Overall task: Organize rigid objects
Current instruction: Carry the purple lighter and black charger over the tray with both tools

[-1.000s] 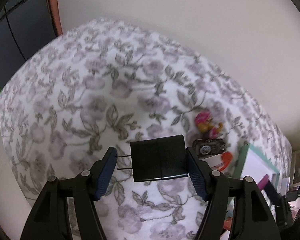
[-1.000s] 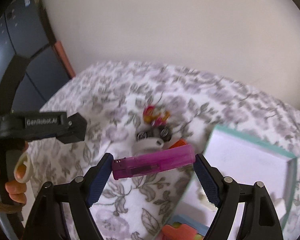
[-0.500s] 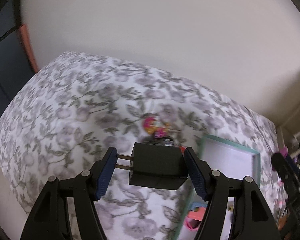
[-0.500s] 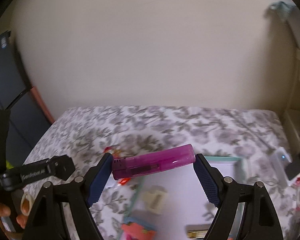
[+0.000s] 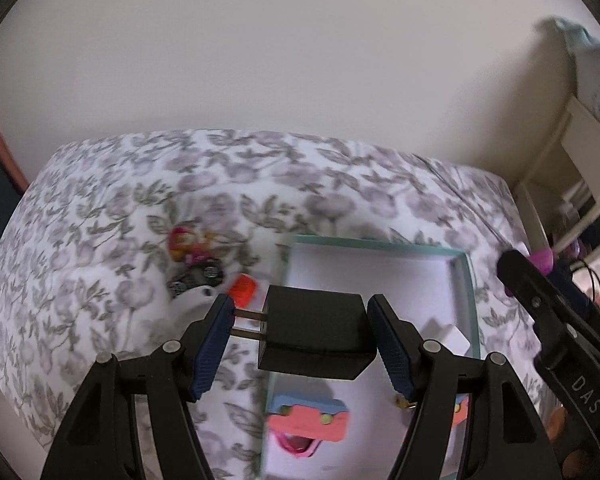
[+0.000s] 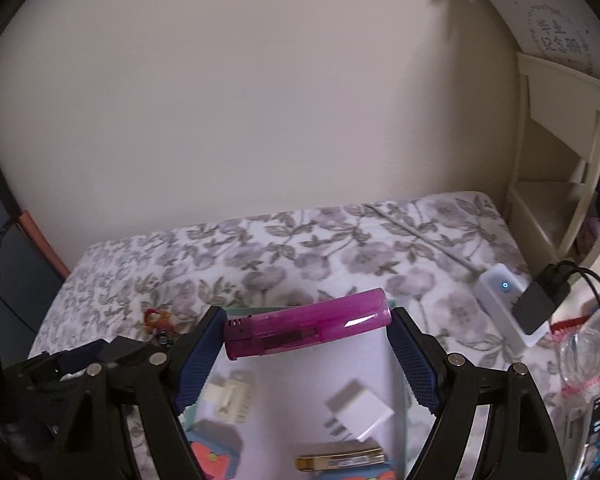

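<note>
My left gripper (image 5: 300, 330) is shut on a black plug adapter (image 5: 314, 334), prongs to the left, held above the left edge of a teal-rimmed white box (image 5: 470, 280). My right gripper (image 6: 306, 354) is shut on a magenta lighter (image 6: 306, 326), held crosswise above the same box (image 6: 374, 354). In the box lie a white charger (image 6: 360, 410), a cream clip (image 6: 230, 396), a gold bar (image 6: 340, 462) and an orange-and-blue toy (image 5: 308, 418). On the bed left of the box lie a small figure (image 5: 188, 242), a toy car (image 5: 198, 276) and an orange piece (image 5: 242, 290).
The floral bed cover (image 5: 100, 240) runs to a plain wall. At the right are a white power bank (image 6: 504, 292) with a black plug (image 6: 540, 300), cables and a cream shelf (image 6: 560, 160). The right gripper shows in the left wrist view (image 5: 556, 312).
Both grippers have swung right and forward with their objects, from over the bed cover to above the box. The box's contents have come into view.
</note>
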{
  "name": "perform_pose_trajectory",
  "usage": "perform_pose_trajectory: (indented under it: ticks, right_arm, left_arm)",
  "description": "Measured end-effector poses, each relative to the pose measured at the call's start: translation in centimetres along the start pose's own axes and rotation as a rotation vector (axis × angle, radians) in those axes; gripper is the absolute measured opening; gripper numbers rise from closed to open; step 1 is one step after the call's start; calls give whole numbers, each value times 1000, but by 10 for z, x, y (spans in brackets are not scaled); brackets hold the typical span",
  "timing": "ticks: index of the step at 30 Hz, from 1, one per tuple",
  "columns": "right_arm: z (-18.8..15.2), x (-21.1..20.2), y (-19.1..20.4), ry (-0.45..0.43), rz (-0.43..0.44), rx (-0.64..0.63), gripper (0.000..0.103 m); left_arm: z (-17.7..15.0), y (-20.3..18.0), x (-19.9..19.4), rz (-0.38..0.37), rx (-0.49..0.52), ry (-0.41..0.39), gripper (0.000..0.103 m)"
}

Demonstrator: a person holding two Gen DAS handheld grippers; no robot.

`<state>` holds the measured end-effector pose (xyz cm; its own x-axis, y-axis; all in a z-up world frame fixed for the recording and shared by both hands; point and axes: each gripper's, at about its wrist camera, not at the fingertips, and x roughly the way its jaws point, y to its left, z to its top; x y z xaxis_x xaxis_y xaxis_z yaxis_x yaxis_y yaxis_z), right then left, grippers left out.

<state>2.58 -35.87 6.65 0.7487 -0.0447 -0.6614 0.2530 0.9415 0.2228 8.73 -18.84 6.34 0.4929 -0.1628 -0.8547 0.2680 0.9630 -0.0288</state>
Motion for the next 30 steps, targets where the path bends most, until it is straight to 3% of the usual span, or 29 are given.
perform_pose_trajectory:
  ticks: [7,13,30]
  right_arm:
    - [-8,21,-4,46,-54,-30,84]
    - [-31,58,-15,156,-70,-4,84]
    - [-52,84,-18,278,-106,-15,84]
  left_arm:
    - [-17,-30,33,-11,81,42,70]
    - [-30,-40,53,1,123,78,70]
    - [-45,-49,71,22,184,132,70]
